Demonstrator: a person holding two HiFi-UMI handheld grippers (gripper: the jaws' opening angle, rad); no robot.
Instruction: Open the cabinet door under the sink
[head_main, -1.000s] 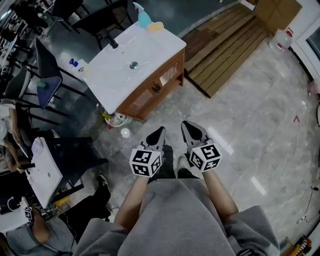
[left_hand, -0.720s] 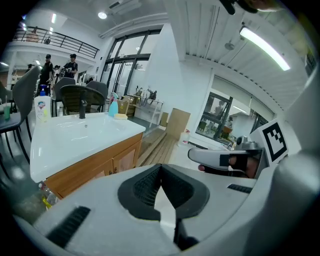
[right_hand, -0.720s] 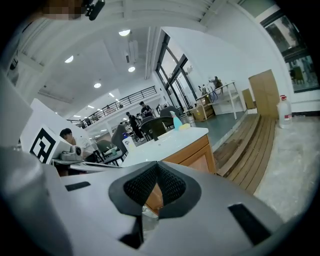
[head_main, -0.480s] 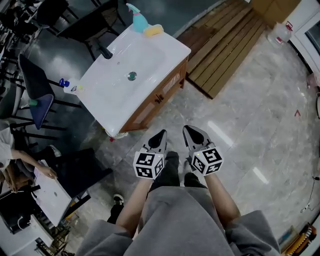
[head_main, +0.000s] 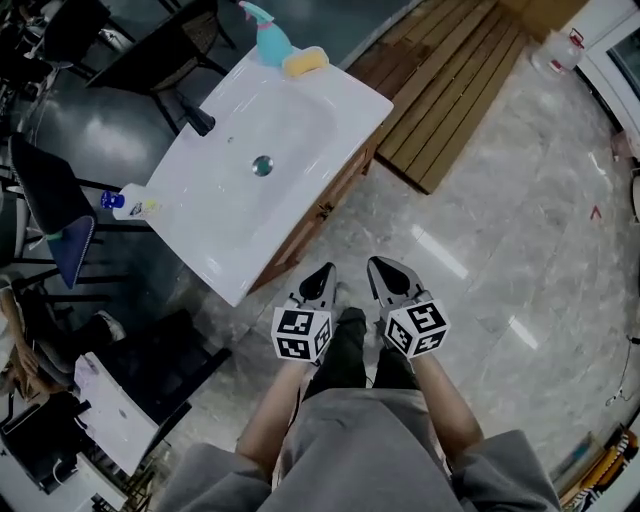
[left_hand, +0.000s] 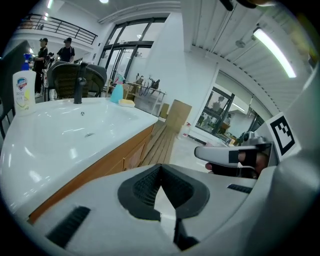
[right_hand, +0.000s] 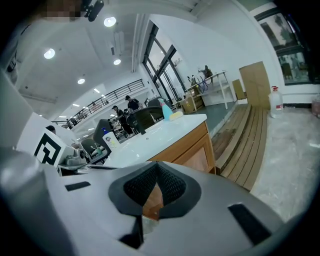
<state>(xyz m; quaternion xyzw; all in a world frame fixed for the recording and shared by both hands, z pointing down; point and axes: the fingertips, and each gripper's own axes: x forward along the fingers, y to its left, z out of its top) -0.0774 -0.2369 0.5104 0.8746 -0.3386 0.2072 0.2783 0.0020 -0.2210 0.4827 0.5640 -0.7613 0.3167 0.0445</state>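
A white sink (head_main: 240, 190) tops a wooden cabinet (head_main: 345, 185), whose door front shows only as a thin strip with small handles (head_main: 324, 209). Both grippers are held side by side just in front of it, above the person's legs. My left gripper (head_main: 322, 274) is shut on nothing, its tip a short way from the sink's near corner. My right gripper (head_main: 384, 268) is also shut and empty. The left gripper view has the cabinet front (left_hand: 117, 161) ahead and to the left of the left gripper (left_hand: 161, 169). From the right gripper (right_hand: 157, 167), the cabinet (right_hand: 192, 152) lies straight ahead.
On the sink's far rim stand a teal spray bottle (head_main: 264, 36), a yellow sponge (head_main: 304, 62) and a black faucet (head_main: 198, 121). A wooden slatted platform (head_main: 455, 85) lies on the marble floor to the cabinet's right. Chairs (head_main: 55, 215) and desks crowd the left.
The sink and cabinet have come nearer and larger in the head view as the person stepped toward them. Both grippers stay shut, side by side.
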